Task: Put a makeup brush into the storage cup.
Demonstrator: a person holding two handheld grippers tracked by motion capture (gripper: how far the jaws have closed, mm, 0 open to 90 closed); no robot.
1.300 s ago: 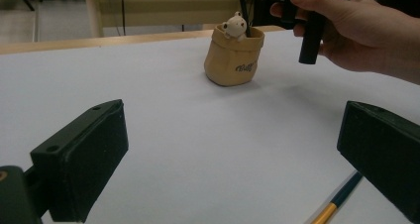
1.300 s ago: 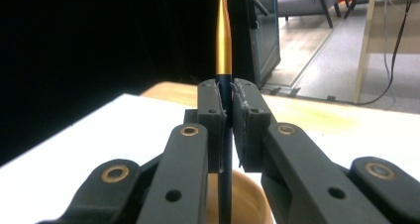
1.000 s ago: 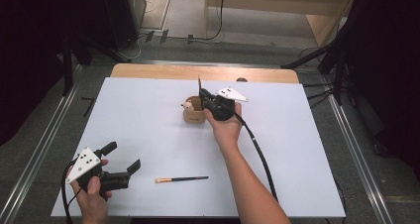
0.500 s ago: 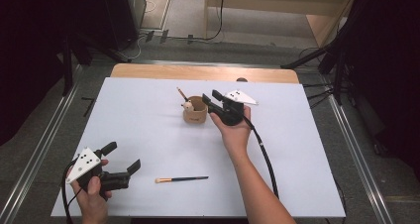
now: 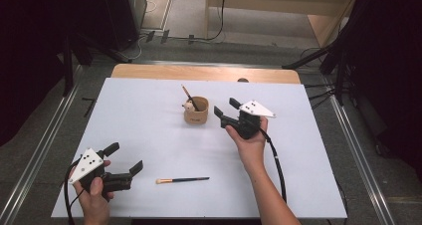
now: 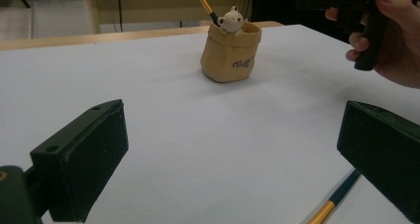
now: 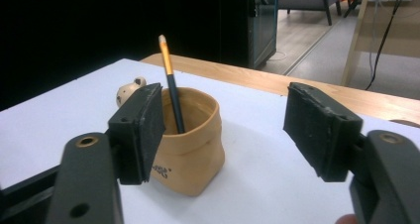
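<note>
Though beside cup (image 5: 196, 116), right tongs (image 5: 225, 108) empty.

You see the table (image 5: 149, 115) from above; both gripper cameras sit low, sharing the nearby cup (image 6: 230, 55).

A tan pouch-shaped cup (image 5: 196, 116) with a cream bear figure (image 5: 188, 105) holds a gold-and-black brush (image 5: 189, 97); another black-handled brush (image 5: 182, 179) lies on the white table (image 5: 149, 125).

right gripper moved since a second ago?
Yes. The right gripper, jaws just opening and empty, has drawn rightward off the tan cup, leaving a brush standing inside it.
</note>
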